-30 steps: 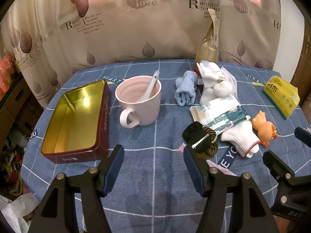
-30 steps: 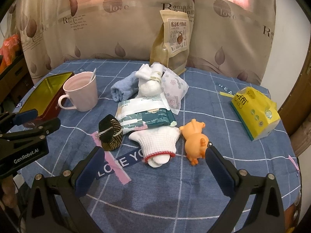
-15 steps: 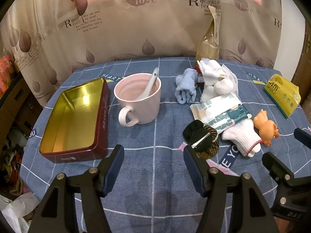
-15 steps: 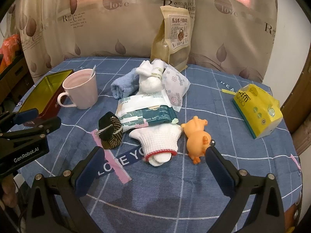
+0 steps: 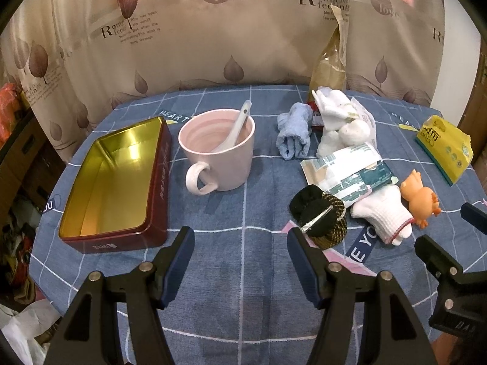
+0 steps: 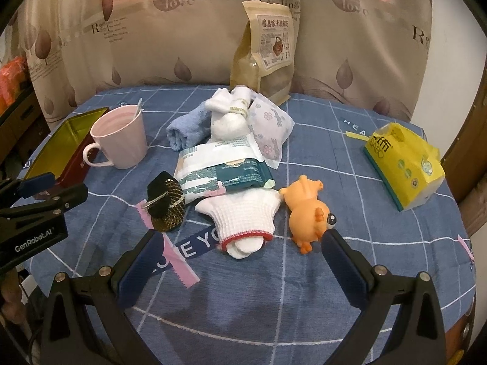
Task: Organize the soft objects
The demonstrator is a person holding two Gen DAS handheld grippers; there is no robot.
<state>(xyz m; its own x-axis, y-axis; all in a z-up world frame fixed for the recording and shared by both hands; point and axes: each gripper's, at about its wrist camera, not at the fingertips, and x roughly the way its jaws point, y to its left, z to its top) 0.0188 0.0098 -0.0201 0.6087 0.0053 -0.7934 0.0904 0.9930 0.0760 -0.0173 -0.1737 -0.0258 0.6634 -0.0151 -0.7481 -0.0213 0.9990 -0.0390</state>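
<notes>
Little is changed since a second ago: the left gripper and right gripper are kept wide apart and empty above the blue cloth, the white glove left lying between hair clip and orange toy.

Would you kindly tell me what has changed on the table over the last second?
Hardly anything. The right gripper has eased slightly closer to the white glove; nothing was gripped or released. The left gripper stays open and empty, and every object lies where it was.
</notes>
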